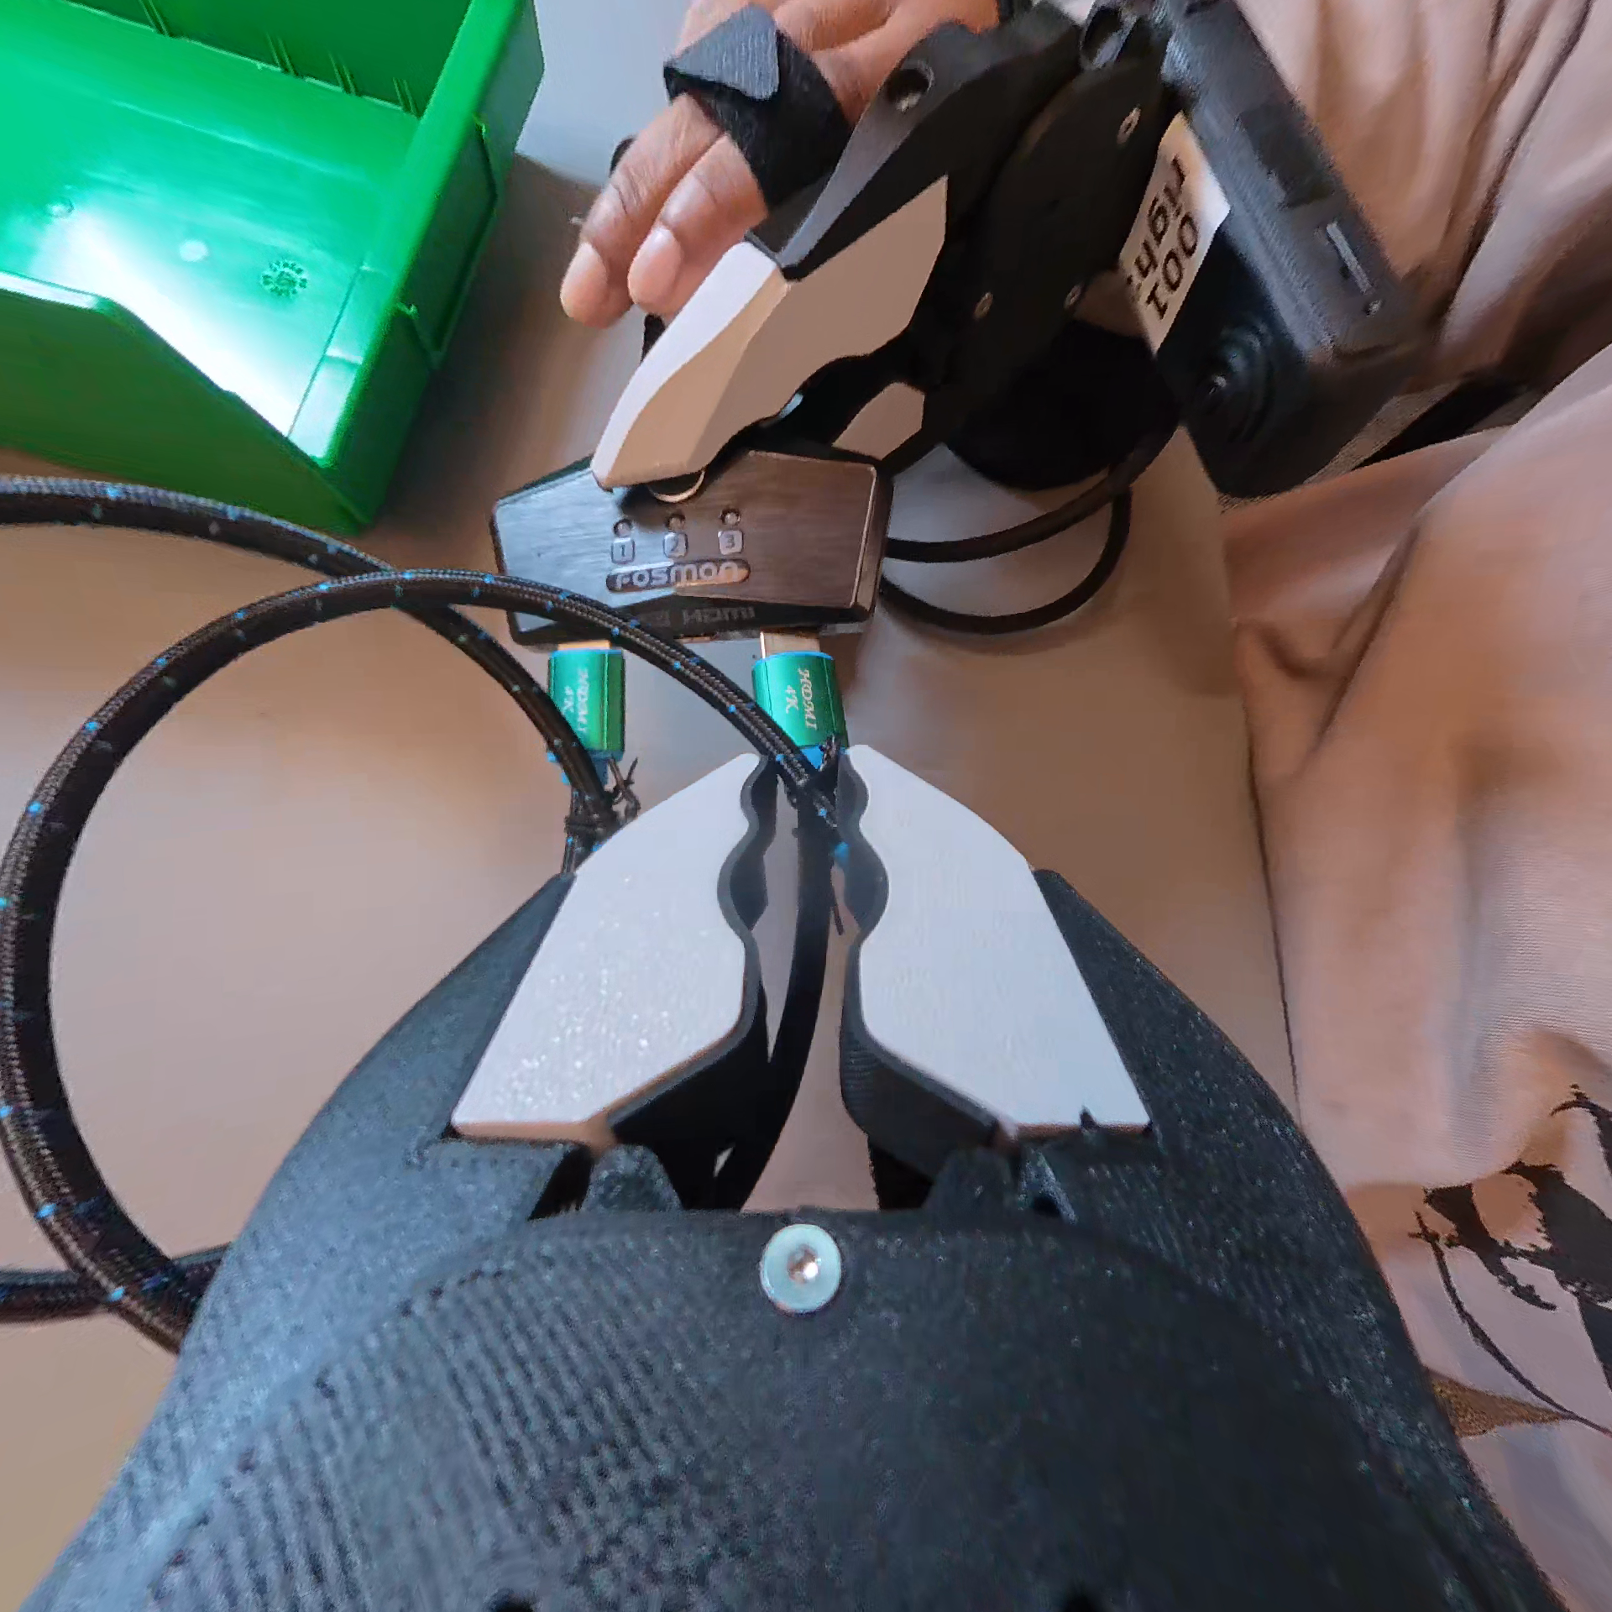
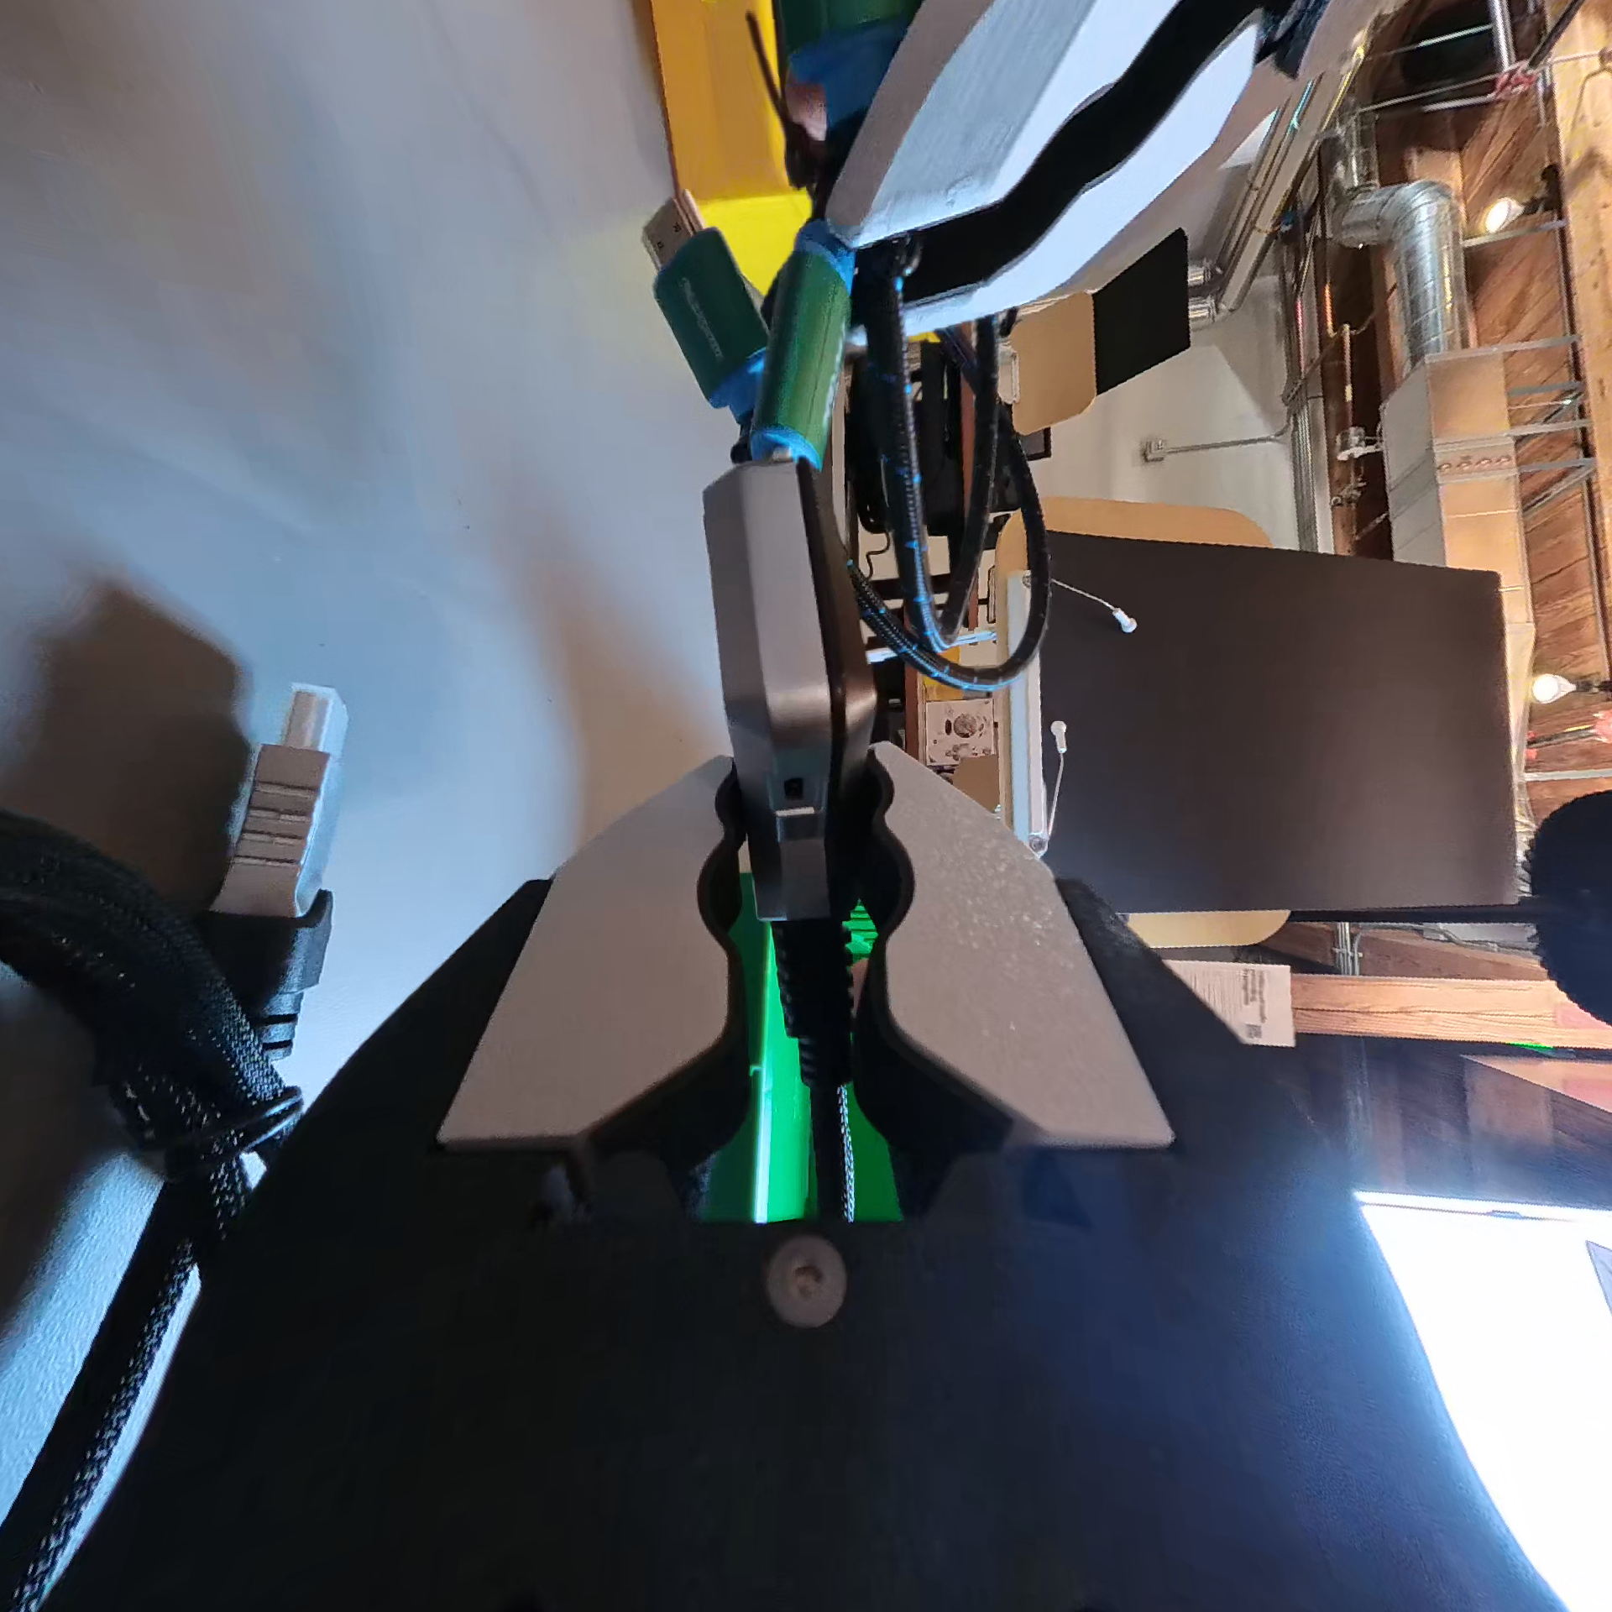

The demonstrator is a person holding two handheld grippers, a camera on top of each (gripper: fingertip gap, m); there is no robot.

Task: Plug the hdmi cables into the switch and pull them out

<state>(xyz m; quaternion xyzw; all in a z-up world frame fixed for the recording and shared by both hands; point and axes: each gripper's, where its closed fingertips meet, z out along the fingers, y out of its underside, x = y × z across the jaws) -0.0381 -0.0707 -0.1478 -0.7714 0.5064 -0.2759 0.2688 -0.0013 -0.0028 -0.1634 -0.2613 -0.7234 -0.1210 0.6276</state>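
We count two tongs, one switch and two green-shelled HDMI plugs on braided cables.

In the left wrist view the left tongs are closed on the braided cable just behind the right-hand green plug, pinching it between the two pale fingers. That plug's metal tip shows between the shell and the switch, so it sits at the port but not fully seated; how deep it goes we cannot tell. The second green plug sits just left of it at the switch's front edge; whether it is seated we cannot tell. Two loops of black braided cable with blue flecks curve over the tan bench to the left.

The switch is a dark brushed box with three small numbered indicator marks on top. The right tongs clamp it from the far side, one pale finger lying across its top. A person's hand with a black strap holds that tool. One green plastic bin stands at the upper left, just beyond the switch.

In the right wrist view the right tongs grip the switch edge-on, and its own black lead runs back between the fingers. Both green plugs show beyond it. One loose grey connector on a bundled black cable lies to the left.
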